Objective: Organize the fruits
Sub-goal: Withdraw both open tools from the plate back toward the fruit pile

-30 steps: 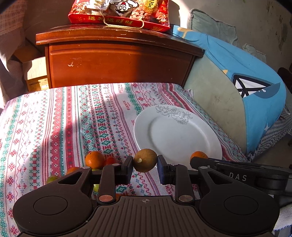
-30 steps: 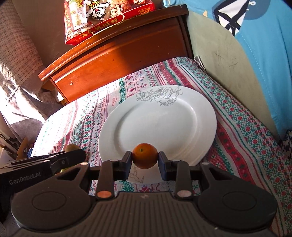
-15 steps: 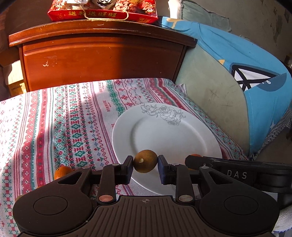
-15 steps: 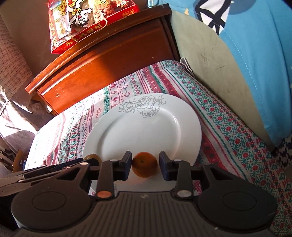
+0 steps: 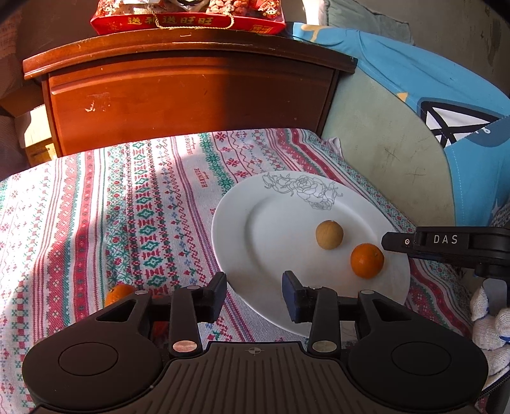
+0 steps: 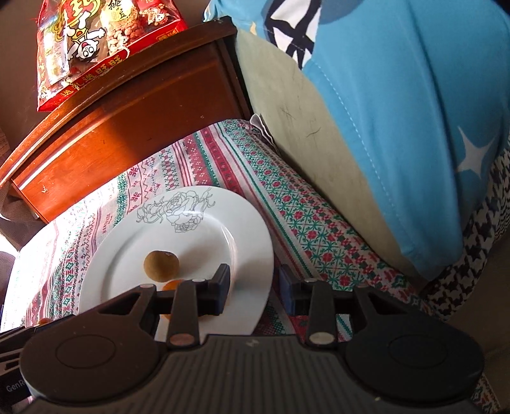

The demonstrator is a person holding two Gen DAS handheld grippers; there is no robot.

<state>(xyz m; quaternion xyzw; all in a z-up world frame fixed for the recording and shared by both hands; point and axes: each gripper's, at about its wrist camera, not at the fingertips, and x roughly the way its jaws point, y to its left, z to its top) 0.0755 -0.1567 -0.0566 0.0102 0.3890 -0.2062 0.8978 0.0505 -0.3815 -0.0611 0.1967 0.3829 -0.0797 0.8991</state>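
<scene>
A white plate [image 5: 261, 242] [image 6: 127, 254] with a rose drawing lies on the patterned tablecloth [image 5: 111, 223]. On it rest a brown round fruit [image 5: 329, 234] [image 6: 161, 266] and an orange [image 5: 367, 260] [image 6: 173, 284], side by side. My left gripper [image 5: 254, 296] hovers at the plate's near edge, its jaws opening with nothing between them. My right gripper [image 6: 255, 288] is open and empty over the plate's right rim, and its left finger partly hides the orange. Another orange [image 5: 118, 292] peeks out behind the left gripper's left finger.
A wooden cabinet [image 5: 191, 89] stands behind the table with a red snack bag [image 5: 188, 16] on top. A blue and grey cushion [image 5: 430, 127] leans to the right. The right gripper's body [image 5: 446, 245] and a white-gloved hand [image 5: 491, 321] show at the left view's right edge.
Both grippers let go of their fruit: the brown fruit and the orange now lie on the plate. The left jaws widened, and the right gripper shifted right past the orange.
</scene>
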